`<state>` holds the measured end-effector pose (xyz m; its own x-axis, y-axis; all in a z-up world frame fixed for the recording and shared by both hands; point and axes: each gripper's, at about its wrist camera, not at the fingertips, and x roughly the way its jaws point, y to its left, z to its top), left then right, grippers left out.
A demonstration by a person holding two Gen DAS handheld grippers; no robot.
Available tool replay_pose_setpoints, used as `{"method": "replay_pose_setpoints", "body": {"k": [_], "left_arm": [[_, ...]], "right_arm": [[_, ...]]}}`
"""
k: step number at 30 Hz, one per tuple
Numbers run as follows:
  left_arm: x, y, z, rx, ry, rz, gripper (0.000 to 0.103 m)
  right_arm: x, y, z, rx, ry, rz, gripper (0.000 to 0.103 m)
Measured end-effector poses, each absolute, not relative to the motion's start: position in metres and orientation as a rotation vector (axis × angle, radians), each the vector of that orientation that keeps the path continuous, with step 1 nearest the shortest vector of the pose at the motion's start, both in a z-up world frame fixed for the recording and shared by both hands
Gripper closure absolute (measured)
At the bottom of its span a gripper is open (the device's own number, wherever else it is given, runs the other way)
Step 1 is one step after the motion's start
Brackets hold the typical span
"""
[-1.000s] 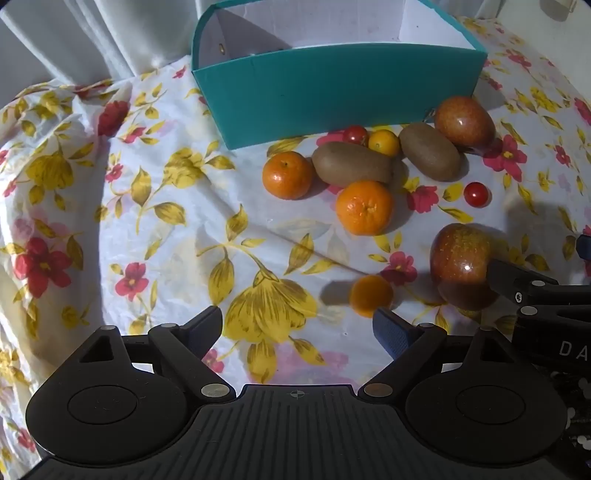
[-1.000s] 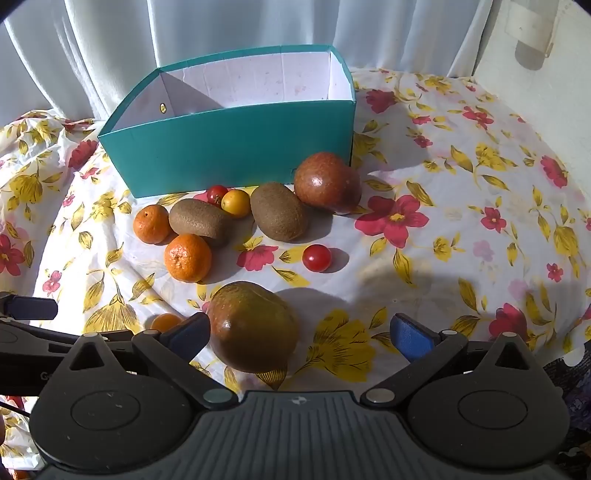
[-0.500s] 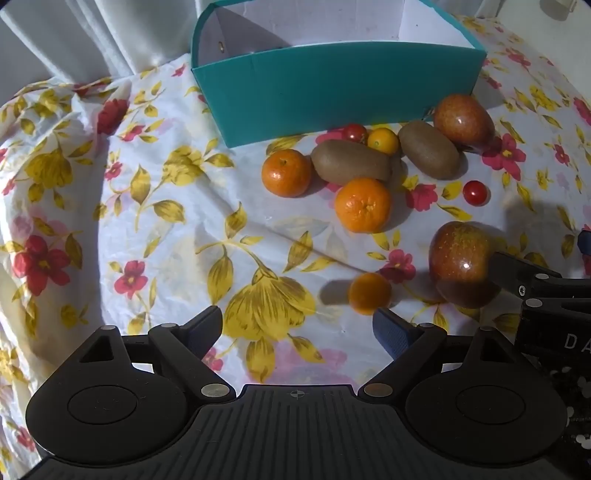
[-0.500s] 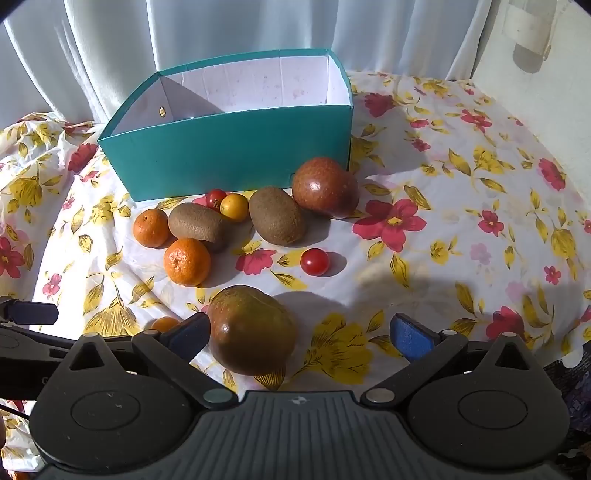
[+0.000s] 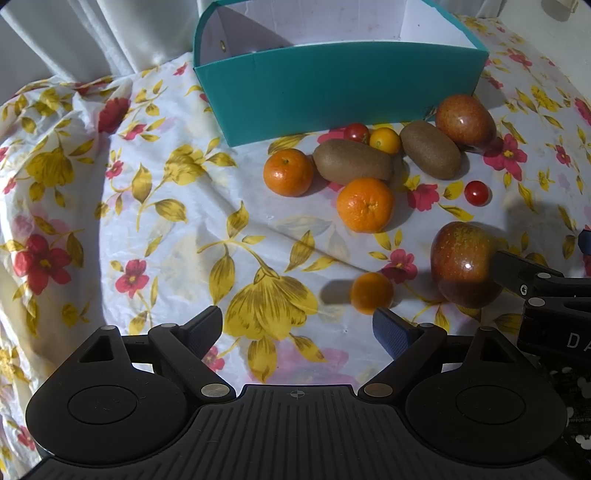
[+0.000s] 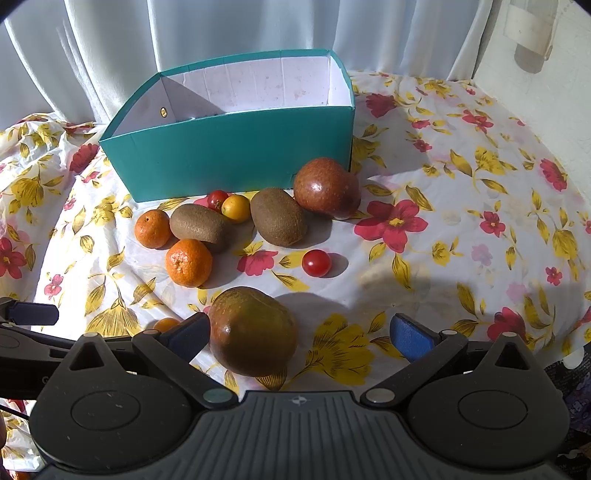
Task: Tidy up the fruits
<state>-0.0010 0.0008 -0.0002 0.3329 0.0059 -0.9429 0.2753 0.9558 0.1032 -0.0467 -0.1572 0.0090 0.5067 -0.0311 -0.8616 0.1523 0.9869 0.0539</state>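
Note:
A teal box (image 6: 236,147) with a white, empty inside stands at the back; it also shows in the left wrist view (image 5: 332,85). In front of it lie two kiwis (image 6: 277,218), two mandarins (image 6: 188,262), two cherry tomatoes (image 6: 316,263), a yellow tomato (image 6: 236,208) and a red-brown fruit (image 6: 325,188). My right gripper (image 6: 299,334) is open around a second red-brown fruit (image 6: 253,330), its left finger against it. My left gripper (image 5: 297,328) is open and empty; a small orange fruit (image 5: 371,292) lies just beyond its right finger.
A floral cloth (image 6: 443,229) covers the table, wrinkled at the left (image 5: 74,110). White curtains (image 6: 221,33) hang behind the box. A pale wall (image 6: 535,74) stands at the right. The right gripper's finger shows at the right edge of the left wrist view (image 5: 528,275).
Both grippers have drawn back slightly and risen a little; the fruits look a bit farther off. Nothing on the cloth has moved.

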Motion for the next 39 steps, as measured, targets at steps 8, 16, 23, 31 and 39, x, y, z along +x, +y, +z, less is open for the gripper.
{"method": "replay_pose_setpoints", "body": {"k": [8,16,23,31,39], "left_arm": [[-0.0017,0.0011,-0.0008,0.263,1.224,-0.179,0.010],[-0.0018,0.0012,-0.0008,0.262,1.224,-0.178,0.010],[-0.0014,0.0019,-0.0024,0.259,1.226,-0.177,0.010],[0.0016,0.0017,-0.0035,0.259,1.235,-0.177,0.010],[0.0055,0.0018,-0.0048,0.257,1.241,-0.177,0.010]], "right_arm": [[-0.0464,-0.1569,0.0090,0.130,1.036,-0.111,0.000],[-0.0459,-0.1566,0.0082,0.131,1.037,-0.108,0.000],[-0.0454,-0.1557,0.0076,0.130,1.037,-0.109,0.000],[-0.0432,-0.1543,0.0058,0.133,1.040,-0.112,0.000],[-0.0410,-0.1563,0.0047,0.139,1.044,-0.106,0.000]]}}
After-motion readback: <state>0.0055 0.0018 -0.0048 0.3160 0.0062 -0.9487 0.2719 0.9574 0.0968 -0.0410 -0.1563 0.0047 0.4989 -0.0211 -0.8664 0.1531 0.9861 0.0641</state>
